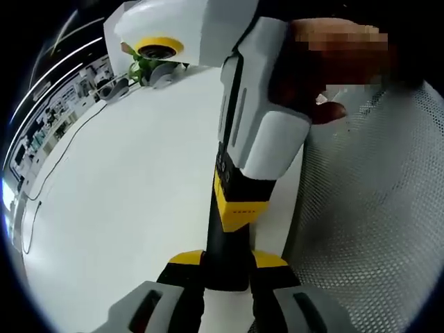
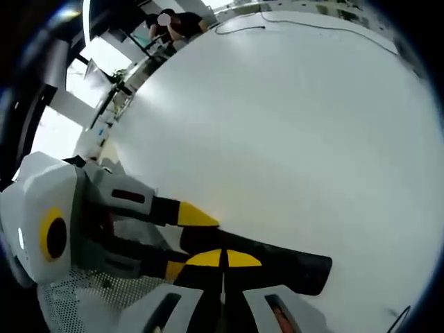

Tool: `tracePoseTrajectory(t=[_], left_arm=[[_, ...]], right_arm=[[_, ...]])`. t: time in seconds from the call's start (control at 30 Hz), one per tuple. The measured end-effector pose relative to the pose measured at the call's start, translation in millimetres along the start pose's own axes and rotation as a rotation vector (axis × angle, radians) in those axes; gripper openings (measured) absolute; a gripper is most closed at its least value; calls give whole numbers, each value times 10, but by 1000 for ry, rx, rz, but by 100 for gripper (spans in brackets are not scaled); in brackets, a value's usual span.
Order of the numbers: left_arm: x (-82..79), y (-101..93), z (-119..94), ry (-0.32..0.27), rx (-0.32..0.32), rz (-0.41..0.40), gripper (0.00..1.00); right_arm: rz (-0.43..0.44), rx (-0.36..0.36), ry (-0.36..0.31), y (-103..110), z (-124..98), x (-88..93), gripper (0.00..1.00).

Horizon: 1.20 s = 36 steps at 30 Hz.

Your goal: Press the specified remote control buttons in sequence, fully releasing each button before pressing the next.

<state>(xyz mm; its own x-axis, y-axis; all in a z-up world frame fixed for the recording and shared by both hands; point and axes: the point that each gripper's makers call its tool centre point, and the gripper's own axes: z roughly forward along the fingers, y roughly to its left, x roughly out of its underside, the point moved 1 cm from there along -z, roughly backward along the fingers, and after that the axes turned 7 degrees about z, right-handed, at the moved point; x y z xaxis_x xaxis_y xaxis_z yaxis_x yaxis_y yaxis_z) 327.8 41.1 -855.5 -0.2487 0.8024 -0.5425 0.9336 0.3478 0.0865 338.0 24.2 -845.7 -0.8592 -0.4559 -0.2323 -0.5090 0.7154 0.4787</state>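
A big white table [image 1: 125,187], with a black remote [image 1: 225,236] held over it.
Left gripper [image 1: 227,274] squeezes the remote; right gripper [image 2: 223,267] looks closed. How many buttons are pressed, I cannot tell.

white table [image 2: 291,118], cable [image 1: 55,163], possibly windows [image 2: 66,104]

The desk [image 1: 125,194] was plain white. The remote control [image 2: 277,267] was black. Each hand-held gripper had yellow jaw tips on a grey-white body, the left [image 1: 225,267] and the right [image 2: 222,260]. A white mesh with fine dotted holes [image 1: 374,222] lay at the desk's edge.
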Motion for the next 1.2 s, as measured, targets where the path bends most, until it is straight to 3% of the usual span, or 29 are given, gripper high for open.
tracePoseTrajectory(t=[0.2,0.47,0.7,1.0,1.2], left_arm=[[-2,0,1,2,-1,0,25],[2,10,8,3,10,-13,25],[-3,5,5,8,11,-6,25],[-11,7,16,37,9,-16,25],[-10,10,13,46,0,-34,25]], right_arm=[[33,-38,-10,-21,-8,-5,0],[22,-24,5,-36,-40,4,0],[63,-50,1,-42,-37,-1,0],[-48,59,6,-20,-3,0,0],[-28,48,6,-39,-20,0,0]])
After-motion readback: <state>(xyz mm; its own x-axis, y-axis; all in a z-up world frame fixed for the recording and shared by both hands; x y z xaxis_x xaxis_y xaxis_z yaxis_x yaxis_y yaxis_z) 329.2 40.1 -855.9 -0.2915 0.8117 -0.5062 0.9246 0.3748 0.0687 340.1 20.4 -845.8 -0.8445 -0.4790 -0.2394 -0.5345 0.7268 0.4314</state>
